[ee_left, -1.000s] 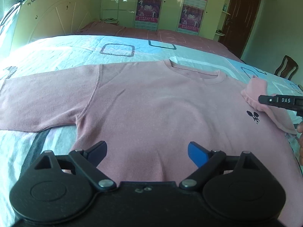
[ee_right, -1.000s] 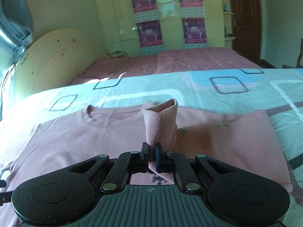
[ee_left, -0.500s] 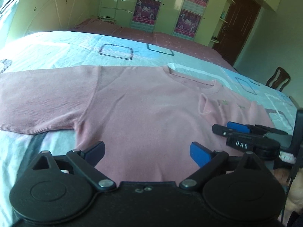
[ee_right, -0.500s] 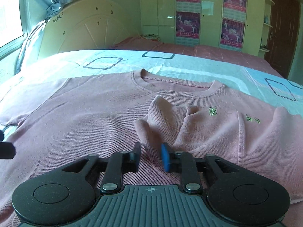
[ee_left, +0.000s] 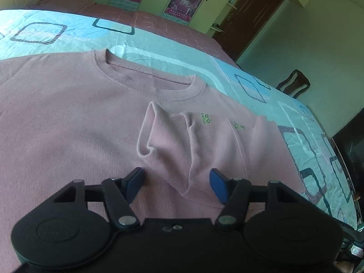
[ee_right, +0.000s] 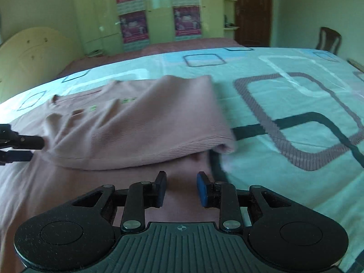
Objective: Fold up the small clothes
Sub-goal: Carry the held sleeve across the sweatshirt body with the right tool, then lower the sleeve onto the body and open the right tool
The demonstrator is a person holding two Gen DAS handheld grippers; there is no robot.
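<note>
A pink long-sleeved sweater (ee_left: pixel 68 125) lies flat, front up, on the bed. Its right sleeve (ee_left: pixel 193 141) is folded across the chest, cuff near the collar (ee_left: pixel 145 77). My left gripper (ee_left: pixel 176 179) is open, its blue pads either side of the folded sleeve's lower edge, low over the cloth. My right gripper (ee_right: pixel 180 187) is open and empty, over the sweater's side edge just below the folded sleeve (ee_right: pixel 136 132). The left gripper's fingers (ee_right: pixel 22 142) show at the left edge of the right wrist view.
The bed (ee_right: pixel 284 104) has a light blue cover with square patterns, stretching right of the sweater. A wooden chair (ee_right: pixel 327 37) stands by the far wall. Cupboards with posters (ee_right: pixel 134 25) and a dark door (ee_right: pixel 252 11) are at the back.
My right gripper carried the sleeve cuff across the chest, let go of it and drew back to the right. My left gripper moved right and forward to the folded sleeve.
</note>
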